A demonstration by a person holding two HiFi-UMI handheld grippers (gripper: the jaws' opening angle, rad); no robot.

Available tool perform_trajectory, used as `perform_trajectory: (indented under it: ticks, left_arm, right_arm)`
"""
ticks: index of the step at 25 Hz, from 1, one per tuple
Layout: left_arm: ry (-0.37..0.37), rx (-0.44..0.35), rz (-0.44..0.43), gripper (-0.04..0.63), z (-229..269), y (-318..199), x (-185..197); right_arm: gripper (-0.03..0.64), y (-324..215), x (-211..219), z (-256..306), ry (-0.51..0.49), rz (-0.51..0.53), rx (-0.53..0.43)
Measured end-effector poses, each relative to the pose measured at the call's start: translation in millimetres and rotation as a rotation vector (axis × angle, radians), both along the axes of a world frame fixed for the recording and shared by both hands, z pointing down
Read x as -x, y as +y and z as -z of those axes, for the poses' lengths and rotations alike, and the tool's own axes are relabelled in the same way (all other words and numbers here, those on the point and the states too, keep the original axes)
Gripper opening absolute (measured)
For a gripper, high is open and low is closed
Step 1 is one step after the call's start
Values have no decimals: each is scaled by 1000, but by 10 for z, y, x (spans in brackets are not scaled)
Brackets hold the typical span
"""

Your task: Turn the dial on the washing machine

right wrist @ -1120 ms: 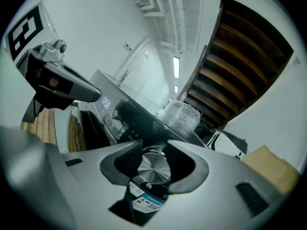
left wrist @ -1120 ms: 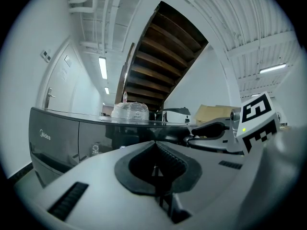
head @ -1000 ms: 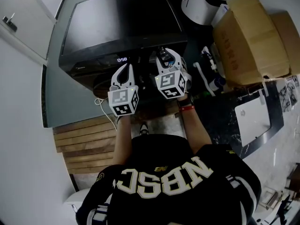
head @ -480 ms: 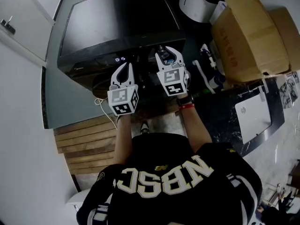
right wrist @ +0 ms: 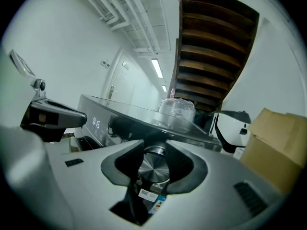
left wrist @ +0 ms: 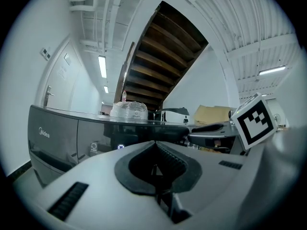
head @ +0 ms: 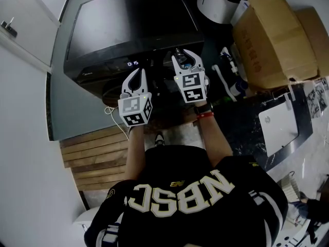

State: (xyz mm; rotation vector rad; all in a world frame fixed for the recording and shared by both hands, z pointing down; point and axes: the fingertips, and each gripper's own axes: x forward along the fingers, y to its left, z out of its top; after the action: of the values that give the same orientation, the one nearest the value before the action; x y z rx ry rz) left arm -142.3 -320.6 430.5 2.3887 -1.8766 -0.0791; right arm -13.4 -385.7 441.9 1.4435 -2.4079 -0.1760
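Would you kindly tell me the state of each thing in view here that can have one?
Right hand-held gripper: shut on the dial.
Left hand-held gripper: shut, nothing between its jaws.
Dial: clamped on both sides by the right jaws.
Washing machine display: lit, showing digits.
Cardboard box: flaps closed.

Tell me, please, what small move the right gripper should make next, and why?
Probably roll the right gripper one notch: its jaws clasp the round brushed-metal dial on the black washing machine, while the left gripper hangs shut and empty.
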Motion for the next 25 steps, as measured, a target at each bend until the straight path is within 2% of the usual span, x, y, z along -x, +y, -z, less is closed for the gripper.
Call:
perform_trajectory:
  ticks: [8, 11, 15, 21, 25]
  left_arm:
    - [3, -1, -7, 14, 16, 12, -9]
    - [3, -4, -7, 14, 23, 17, -1]
    - [1, -2, -7, 14, 10, 10, 10]
    - [2, -4, -21, 14, 34, -8, -51]
    - [-1, -3, -24, 14, 30, -5, -61]
  right_arm:
    - [144, -44, -85, -4, -139, -21, 30]
    - [143, -59, -148, -22, -238, -29, 60]
    - [140, -91, -244, -63, -418, -33, 130]
    - [137, -85, -217, -40, -355, -41, 105]
    - [135, -78, -215, -38, -353, -37, 106]
